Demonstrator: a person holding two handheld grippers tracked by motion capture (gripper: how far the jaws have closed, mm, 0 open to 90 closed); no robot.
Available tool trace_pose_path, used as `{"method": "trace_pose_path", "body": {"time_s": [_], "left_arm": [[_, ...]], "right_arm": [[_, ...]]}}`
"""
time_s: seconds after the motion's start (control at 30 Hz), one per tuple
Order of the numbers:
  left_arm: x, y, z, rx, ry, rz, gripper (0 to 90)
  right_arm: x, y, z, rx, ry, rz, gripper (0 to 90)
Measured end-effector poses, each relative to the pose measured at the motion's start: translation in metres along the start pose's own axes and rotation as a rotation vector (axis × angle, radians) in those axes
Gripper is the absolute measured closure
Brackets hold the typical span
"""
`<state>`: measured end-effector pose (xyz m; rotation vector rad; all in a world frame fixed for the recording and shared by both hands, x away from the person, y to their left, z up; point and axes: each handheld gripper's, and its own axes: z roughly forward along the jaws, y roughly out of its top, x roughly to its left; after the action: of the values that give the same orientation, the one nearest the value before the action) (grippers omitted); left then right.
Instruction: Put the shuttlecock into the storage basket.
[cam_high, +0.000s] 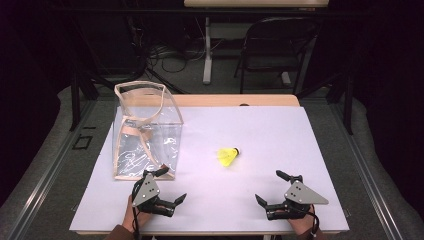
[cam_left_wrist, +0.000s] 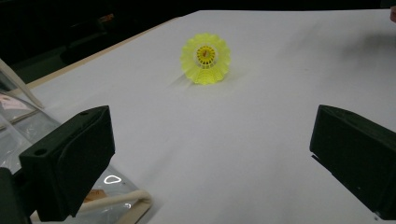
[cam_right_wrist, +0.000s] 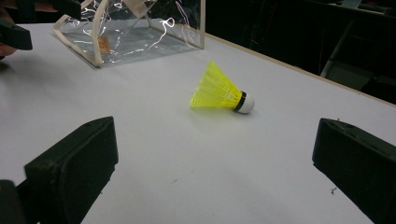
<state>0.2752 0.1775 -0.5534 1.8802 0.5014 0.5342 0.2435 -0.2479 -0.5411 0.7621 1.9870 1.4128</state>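
With both the left gripper (cam_high: 172, 186) and the right gripper (cam_high: 270, 187) spread wide and holding nothing, one should approach the yellow plastic shuttlecock (cam_high: 228, 156), lying on its side right of the clear plastic bag (cam_high: 145, 131), and close gently on its skirt.

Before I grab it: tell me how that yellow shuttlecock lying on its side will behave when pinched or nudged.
The shuttlecock looks very light: a thin, see-through yellow skirt on a small white tip. Its ribbed skirt, seen end-on in the left gripper view, would probably flex or crush under a hard pinch. Lying on its side on the table, a nudge would likely swing it in an arc around the tip.
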Motion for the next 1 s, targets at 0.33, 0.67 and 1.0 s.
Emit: {"method": "trace_pose_path", "body": {"time_s": [0.33,0.67,1.0], "left_arm": [[0.001,0.008,0.013,0.022,-0.043,0.009,0.1],[0.006,0.018,0.026,0.047,-0.074,0.006,0.0],[0.012,0.028,0.041,0.063,-0.092,0.005,0.0]], "right_arm": [[0.001,0.000,0.001,0.003,0.005,0.000,0.0],[0.001,0.000,0.002,0.008,0.012,0.000,0.0],[0.001,0.000,0.003,0.017,0.018,0.002,0.0]]}}
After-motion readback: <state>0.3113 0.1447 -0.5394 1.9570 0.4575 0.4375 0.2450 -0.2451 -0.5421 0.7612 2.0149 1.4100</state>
